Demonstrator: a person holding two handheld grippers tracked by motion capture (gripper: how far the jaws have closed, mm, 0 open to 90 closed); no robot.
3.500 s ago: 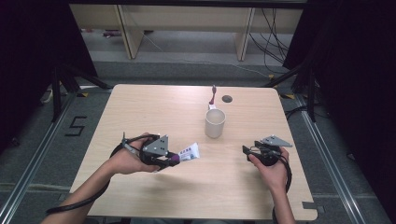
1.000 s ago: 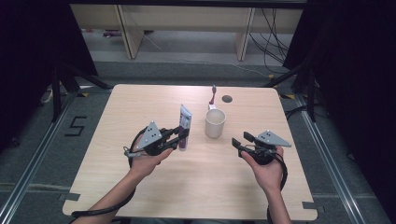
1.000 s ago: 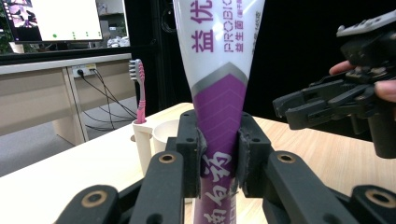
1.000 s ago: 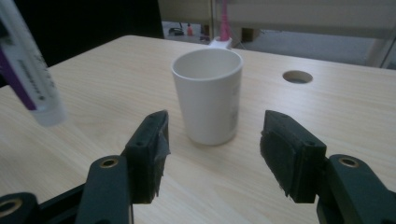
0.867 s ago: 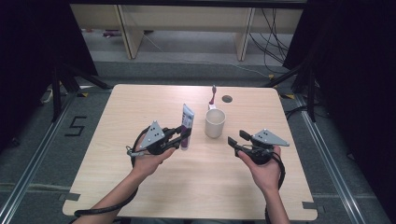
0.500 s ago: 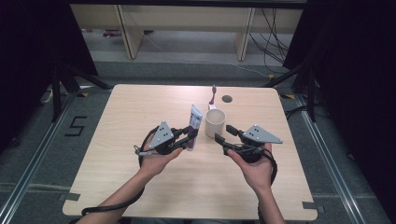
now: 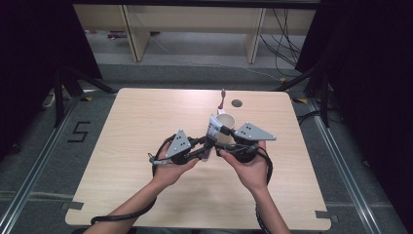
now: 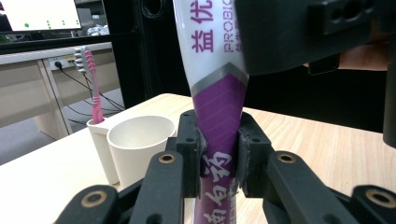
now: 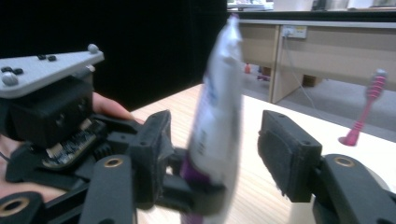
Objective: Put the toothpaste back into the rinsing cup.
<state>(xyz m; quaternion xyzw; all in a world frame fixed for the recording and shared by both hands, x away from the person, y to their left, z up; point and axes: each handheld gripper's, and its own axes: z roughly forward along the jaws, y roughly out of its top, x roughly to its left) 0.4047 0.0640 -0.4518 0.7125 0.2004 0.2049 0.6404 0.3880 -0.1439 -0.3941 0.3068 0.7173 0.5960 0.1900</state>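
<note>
A white and purple toothpaste tube (image 7: 213,128) stands upright just left of a cream cup (image 7: 227,130). My left gripper (image 7: 208,148) is shut on the tube's lower purple part, as the left gripper view shows at the tube (image 8: 215,93) and gripper (image 8: 217,147). My right gripper (image 7: 220,145) comes in from the right. In the right gripper view it (image 9: 217,142) is open, with its pads on either side of the tube (image 9: 215,107) and a gap on both sides. The left gripper (image 9: 187,184) holds the tube from below there.
A pink toothbrush (image 7: 222,98) stands in a holder (image 8: 100,140) against the cup (image 8: 138,144), behind it in the high view. A dark round hole (image 7: 237,103) lies in the table (image 7: 131,122) near its far edge. Both hands sit close together mid-table.
The left gripper raised the tube upright and carried it right to the cup. The right gripper moved left until its open jaws stand around the tube.
</note>
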